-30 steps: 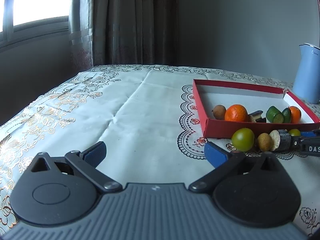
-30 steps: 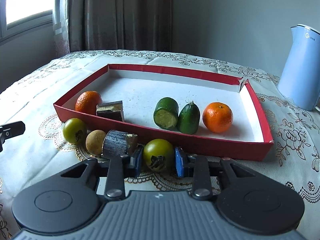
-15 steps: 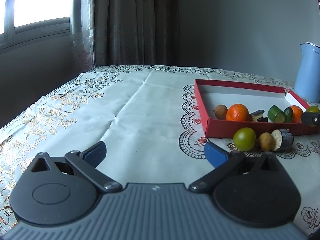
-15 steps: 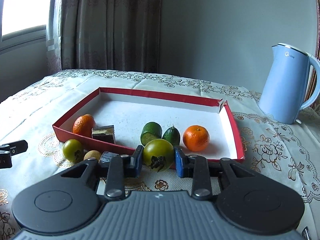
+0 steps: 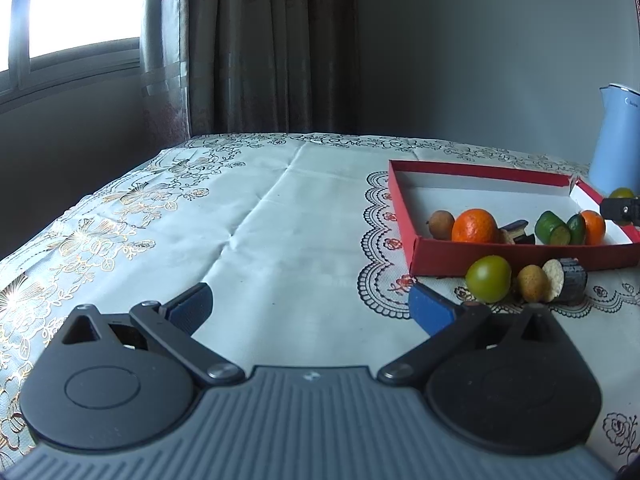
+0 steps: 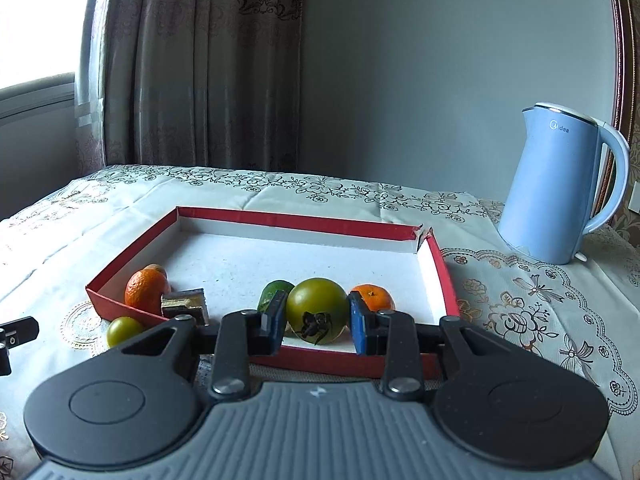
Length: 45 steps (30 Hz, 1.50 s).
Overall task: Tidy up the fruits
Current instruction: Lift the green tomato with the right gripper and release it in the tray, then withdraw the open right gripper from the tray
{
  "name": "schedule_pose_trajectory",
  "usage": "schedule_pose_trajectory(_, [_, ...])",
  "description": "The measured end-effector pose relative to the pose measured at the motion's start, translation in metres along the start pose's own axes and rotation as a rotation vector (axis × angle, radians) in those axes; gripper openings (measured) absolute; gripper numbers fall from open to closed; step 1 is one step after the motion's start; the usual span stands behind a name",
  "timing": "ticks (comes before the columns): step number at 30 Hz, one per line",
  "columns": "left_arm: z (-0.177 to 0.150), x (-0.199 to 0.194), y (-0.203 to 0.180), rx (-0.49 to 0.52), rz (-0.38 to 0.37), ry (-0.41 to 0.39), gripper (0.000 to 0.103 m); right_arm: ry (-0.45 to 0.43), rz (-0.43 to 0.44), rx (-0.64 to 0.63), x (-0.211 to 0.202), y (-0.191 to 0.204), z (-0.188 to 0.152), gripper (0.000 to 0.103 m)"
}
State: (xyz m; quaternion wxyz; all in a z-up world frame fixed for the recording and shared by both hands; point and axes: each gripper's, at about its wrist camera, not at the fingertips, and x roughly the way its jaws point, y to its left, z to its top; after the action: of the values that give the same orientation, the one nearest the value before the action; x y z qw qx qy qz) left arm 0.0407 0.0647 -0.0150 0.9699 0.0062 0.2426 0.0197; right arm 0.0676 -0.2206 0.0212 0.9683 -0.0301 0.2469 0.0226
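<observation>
My right gripper [image 6: 317, 317] is shut on a green tomato [image 6: 317, 310] and holds it above the near edge of the red tray [image 6: 304, 222]. In the tray lie two oranges [image 6: 145, 291], green fruit pieces [image 6: 274, 292] and a dark block [image 6: 186, 303]. A second green tomato [image 5: 489, 278], a small brown fruit [image 5: 532, 282] and a dark cylinder piece [image 5: 570, 279] lie on the cloth in front of the tray [image 5: 480, 168]. My left gripper [image 5: 310, 307] is open and empty, low over the cloth, left of the tray.
A light blue kettle [image 6: 556, 188] stands at the right behind the tray. The table carries a white floral cloth [image 5: 240, 216]. Curtains and a window are at the back left. The table's left edge drops off near the window.
My right gripper has lifted the green tomato off the cloth and carried it up over the tray's near edge. The left gripper has stayed still and open.
</observation>
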Motion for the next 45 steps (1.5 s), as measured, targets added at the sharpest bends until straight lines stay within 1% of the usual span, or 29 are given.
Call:
schedule_pose_trajectory(4, [0.0, 0.0, 0.0, 0.0, -0.004, 0.002, 0.103, 0.008, 0.004, 0.014, 0.02, -0.004, 0.011, 0.032])
schedule_pose_trajectory(7, [0.0, 0.001, 0.0, -0.002, -0.008, 0.005, 0.103, 0.033, 0.061, 0.026, 0.038, -0.005, 0.019, 0.032])
schedule_pose_trajectory(9, [0.0, 0.001, 0.001, -0.003, -0.011, 0.005, 0.103, 0.037, 0.068, 0.01, 0.048, -0.002, 0.022, 0.032])
schedule_pose_trajectory(10, [0.0, 0.001, 0.001, -0.003, -0.012, 0.006, 0.103, 0.036, 0.067, 0.001, 0.05, 0.0, 0.022, 0.036])
schedule_pose_trajectory(12, [0.0, 0.002, 0.001, -0.005, -0.014, 0.007, 0.103, 0.019, 0.057, -0.01, 0.045, 0.003, 0.019, 0.04])
schedule_pose_trajectory(14, [0.001, 0.002, 0.001, -0.005, -0.015, 0.006, 0.103, 0.008, 0.06, -0.024, 0.036, 0.004, 0.013, 0.041])
schedule_pose_trajectory(17, [0.0, 0.001, 0.001, -0.002, -0.014, 0.002, 0.103, -0.028, 0.031, -0.044, 0.013, 0.003, -0.001, 0.042])
schedule_pose_trajectory(20, [0.0, 0.001, 0.0, 0.0, -0.014, -0.001, 0.103, -0.045, 0.007, -0.032, -0.009, -0.008, -0.018, 0.047])
schedule_pose_trajectory(22, [0.0, 0.0, 0.0, 0.002, -0.015, -0.003, 0.103, -0.048, -0.019, -0.024, -0.022, -0.016, -0.031, 0.053])
schedule_pose_trajectory(24, [0.0, -0.001, -0.001, 0.004, -0.018, -0.007, 0.103, -0.046, -0.04, -0.014, -0.031, -0.023, -0.042, 0.056])
schedule_pose_trajectory(26, [0.0, -0.001, -0.002, 0.009, -0.016, -0.004, 0.103, -0.04, -0.053, -0.001, -0.036, -0.031, -0.053, 0.056])
schedule_pose_trajectory(29, [0.0, -0.001, -0.002, 0.01, -0.006, -0.007, 0.103, -0.025, -0.053, 0.056, -0.037, -0.043, -0.061, 0.056])
schedule_pose_trajectory(31, [0.0, -0.001, -0.002, 0.014, -0.007, -0.008, 0.103, -0.051, -0.055, 0.082, -0.041, -0.047, -0.062, 0.056])
schedule_pose_trajectory(34, [0.0, -0.004, -0.006, 0.032, -0.004, -0.021, 0.103, -0.065, -0.057, 0.087, -0.043, -0.048, -0.063, 0.056])
schedule_pose_trajectory(38, [0.001, -0.008, -0.013, 0.056, 0.005, -0.038, 0.103, -0.06, -0.068, 0.089, -0.042, -0.048, -0.063, 0.057])
schedule_pose_trajectory(41, [0.004, -0.01, -0.02, 0.059, -0.013, -0.045, 0.103, -0.052, -0.07, 0.098, -0.041, -0.05, -0.063, 0.057])
schedule_pose_trajectory(45, [0.008, -0.009, -0.034, 0.082, -0.011, -0.047, 0.103, -0.052, -0.073, 0.103, -0.041, -0.05, -0.063, 0.057])
